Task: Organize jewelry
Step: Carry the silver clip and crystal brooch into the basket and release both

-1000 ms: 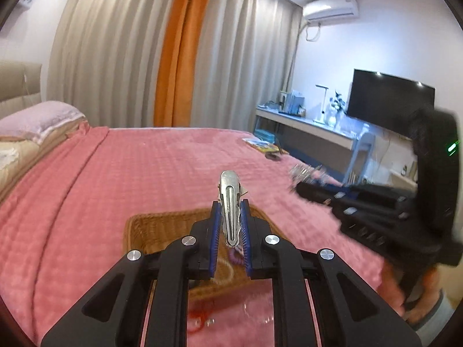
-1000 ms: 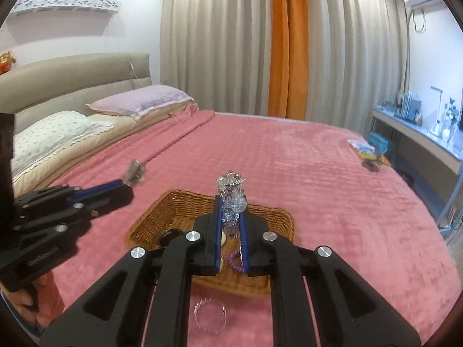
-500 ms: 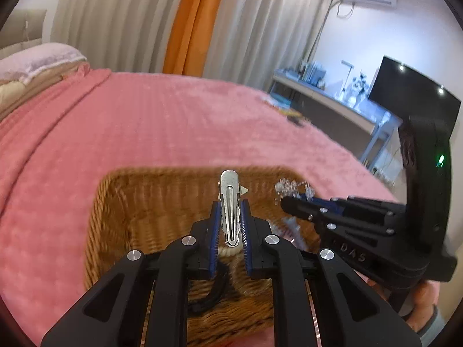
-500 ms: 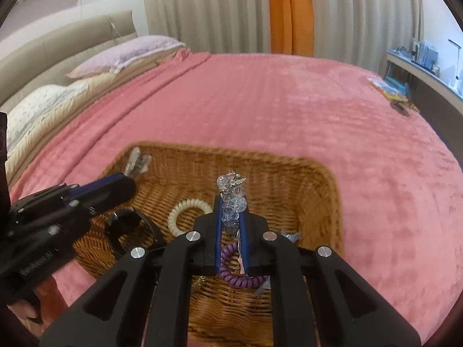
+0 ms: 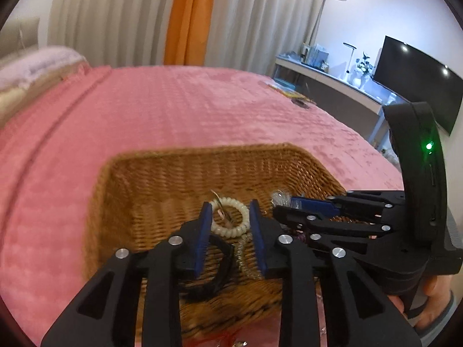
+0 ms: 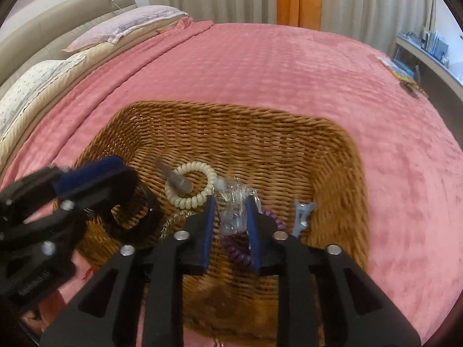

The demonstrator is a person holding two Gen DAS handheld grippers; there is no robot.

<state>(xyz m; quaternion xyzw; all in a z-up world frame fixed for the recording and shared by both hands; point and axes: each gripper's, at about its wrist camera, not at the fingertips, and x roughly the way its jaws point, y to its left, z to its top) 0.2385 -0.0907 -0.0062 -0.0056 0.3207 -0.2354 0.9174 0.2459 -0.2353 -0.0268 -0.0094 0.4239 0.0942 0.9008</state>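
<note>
A wicker basket lies on the pink bed. My left gripper is open and empty over its near side. The metal hair clip lies blurred on a white coil hair tie. My right gripper is open just above the basket floor, with the clear crystal piece loose between its fingers. A black ring, a purple coil tie and a pale blue clip also lie in the basket.
The pink blanket surrounds the basket. Pillows and the headboard are at the far left. A desk with a lamp and a TV stand along the right wall. Small red jewelry lies on the blanket just in front of the basket.
Both grippers came down into the basket and opened. The left let go of the metal clip, which dropped onto the white coil tie; the right released the crystal piece.
</note>
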